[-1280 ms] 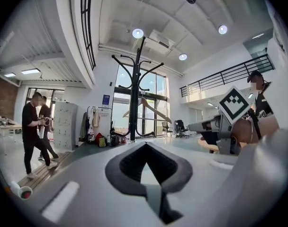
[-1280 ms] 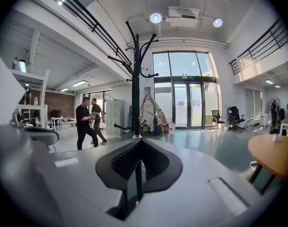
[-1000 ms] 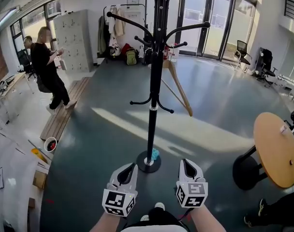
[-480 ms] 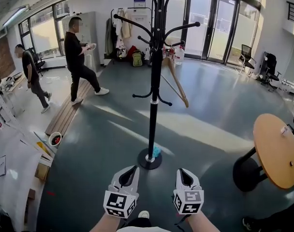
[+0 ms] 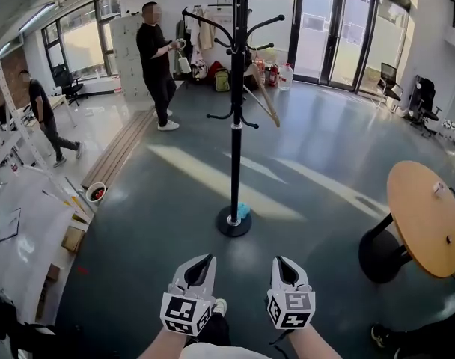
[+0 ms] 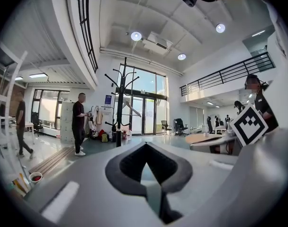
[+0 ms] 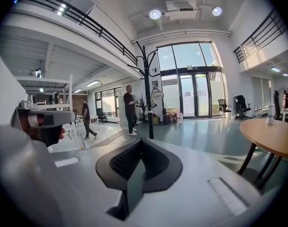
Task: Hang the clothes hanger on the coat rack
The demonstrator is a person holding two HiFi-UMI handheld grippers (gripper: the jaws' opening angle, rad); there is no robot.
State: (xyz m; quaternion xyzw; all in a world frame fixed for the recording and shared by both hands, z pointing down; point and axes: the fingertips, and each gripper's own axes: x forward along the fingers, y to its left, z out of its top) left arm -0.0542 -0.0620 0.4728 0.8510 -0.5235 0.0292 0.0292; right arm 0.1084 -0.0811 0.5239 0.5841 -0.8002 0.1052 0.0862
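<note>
The pale wooden clothes hanger hangs on the tall black metal coat rack, on the pole's right side in the head view and well apart from both tools. The left gripper and the right gripper sit low and side by side, each with its jaws pressed together on nothing (each gripper's own view shows this). A small round red-and-white bowl rests on the grey floor at the left, its contents too small to tell.
</note>
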